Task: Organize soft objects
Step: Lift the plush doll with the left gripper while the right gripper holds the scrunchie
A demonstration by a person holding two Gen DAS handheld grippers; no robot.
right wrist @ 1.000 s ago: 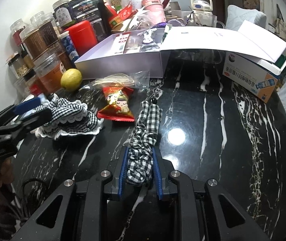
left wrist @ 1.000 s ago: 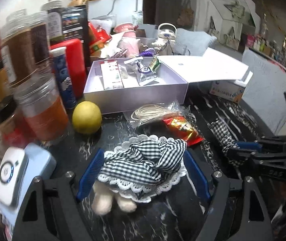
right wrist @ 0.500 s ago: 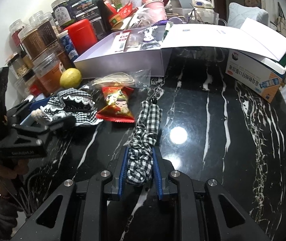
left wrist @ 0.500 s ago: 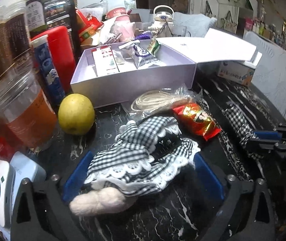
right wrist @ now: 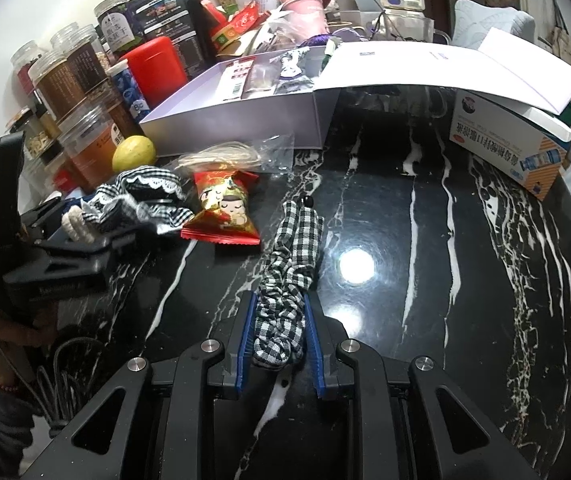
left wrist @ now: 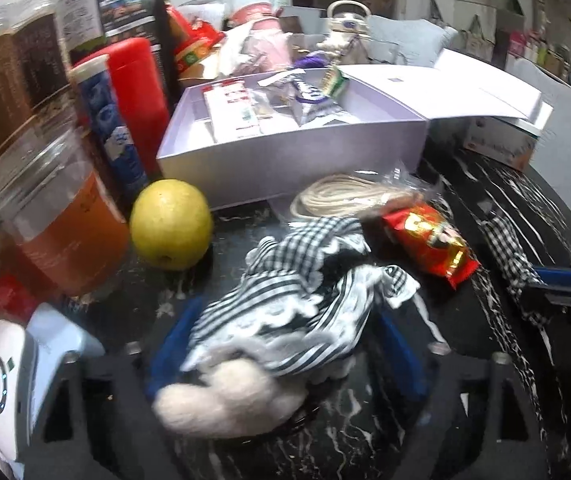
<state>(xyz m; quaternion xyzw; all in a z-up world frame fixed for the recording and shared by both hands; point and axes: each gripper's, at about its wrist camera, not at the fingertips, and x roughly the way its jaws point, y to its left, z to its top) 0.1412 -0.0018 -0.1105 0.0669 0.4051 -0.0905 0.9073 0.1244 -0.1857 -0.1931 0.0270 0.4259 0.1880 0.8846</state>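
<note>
Where blue pads close: gingham doll (left wrist: 285,320).

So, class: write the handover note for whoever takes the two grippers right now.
Left gripper: fingers closed on the gingham doll dress, which looks lifted off the black marble table.
Right gripper: fingers shut on the checked fabric strip, which lies on the table.
Done: both soft items are gripped.
Left: put both away, perhaps in the open lavender box; the destination isn't shown.

Left gripper (left wrist: 281,344) clasps gingham doll (left wrist: 285,312) near yellow fruit (left wrist: 171,224).
</note>
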